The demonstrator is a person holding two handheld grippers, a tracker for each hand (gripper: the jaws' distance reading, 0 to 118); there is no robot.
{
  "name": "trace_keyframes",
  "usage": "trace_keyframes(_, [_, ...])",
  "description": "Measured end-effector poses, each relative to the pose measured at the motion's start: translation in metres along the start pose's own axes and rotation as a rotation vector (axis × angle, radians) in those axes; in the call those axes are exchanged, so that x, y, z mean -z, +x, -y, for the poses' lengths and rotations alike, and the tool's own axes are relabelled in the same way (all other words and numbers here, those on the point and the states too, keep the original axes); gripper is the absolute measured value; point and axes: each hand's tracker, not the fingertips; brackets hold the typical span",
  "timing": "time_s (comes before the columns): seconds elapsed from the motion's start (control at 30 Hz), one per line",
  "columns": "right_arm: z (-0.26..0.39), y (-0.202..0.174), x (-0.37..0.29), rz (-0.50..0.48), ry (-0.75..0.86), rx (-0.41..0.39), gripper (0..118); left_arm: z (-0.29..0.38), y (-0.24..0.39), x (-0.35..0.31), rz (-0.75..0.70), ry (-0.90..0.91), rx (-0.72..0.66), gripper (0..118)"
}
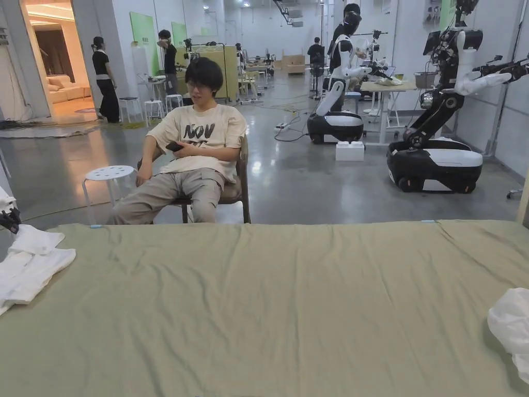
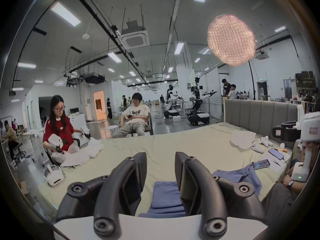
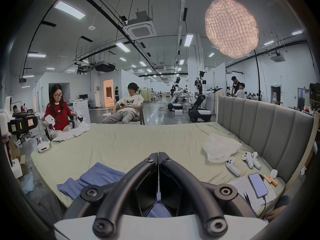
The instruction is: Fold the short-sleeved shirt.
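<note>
The left gripper's fingers stand apart, empty; the right gripper's fingers meet, holding nothing. Below them, low in both gripper views, the blue soft-cotton short-sleeved shirt lies partly folded on the olive-sheeted bed. It looks light and limp; pinching at hem corners seems best.

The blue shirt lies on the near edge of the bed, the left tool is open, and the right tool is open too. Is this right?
Not quite. The blue shirt does lie on the near edge of the bed, and the left tool is open, but the right tool is shut, jaws together on nothing, as the right gripper view shows.
</note>
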Motion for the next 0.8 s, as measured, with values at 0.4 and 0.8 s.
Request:
trace_keyframes(0.4, [0.002, -0.001, -0.002, 0.013, -0.011, -0.020, 0, 0.000, 0.003, 0.001, 0.018, 0.016, -0.019, 0])
trace_keyframes(0.8, [0.010, 0.001, 0.006, -0.002, -0.050, 0.003, 0, 0.017, 0.003, 0.029, 0.078, -0.061, -0.072, 0])
